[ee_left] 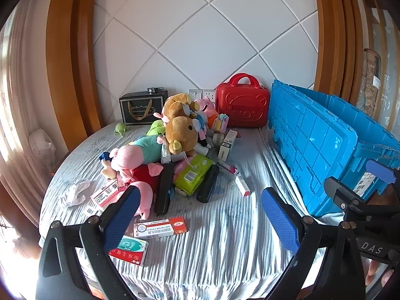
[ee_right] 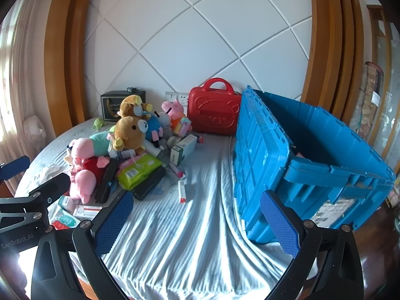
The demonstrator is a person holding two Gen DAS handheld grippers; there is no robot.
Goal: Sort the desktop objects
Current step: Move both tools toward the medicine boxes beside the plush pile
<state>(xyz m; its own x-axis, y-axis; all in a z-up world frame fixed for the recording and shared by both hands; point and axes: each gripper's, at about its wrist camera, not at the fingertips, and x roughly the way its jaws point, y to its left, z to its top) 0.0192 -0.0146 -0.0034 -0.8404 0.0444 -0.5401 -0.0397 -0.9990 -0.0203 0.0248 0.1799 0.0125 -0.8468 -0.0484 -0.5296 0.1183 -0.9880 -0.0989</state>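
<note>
Blue-padded left claw (ee_left: pixel 200 215) and right claw (ee_right: pixel 197 221) both gape empty above the striped cloth (ee_right: pixel 190 237). Plush toys (ee_left: pixel 155 147) and medicine boxes (ee_left: pixel 160 227) heaped centre-left; blue crate (ee_right: pixel 312 155) right. Sorting apparently unstarted; next: grasp the nearest box.

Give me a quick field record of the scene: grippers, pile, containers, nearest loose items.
left gripper: open, empty, above the cloth
right gripper: open, empty, beside the crate
pile: plush toys, green wipes pack, black cases, small boxes, heaped left of centre
crate: blue, lid open, on the right
red case: upright at the wall
black box: at the wall, left of the pile
nearest items: red-and-white box, green-and-red box
</note>
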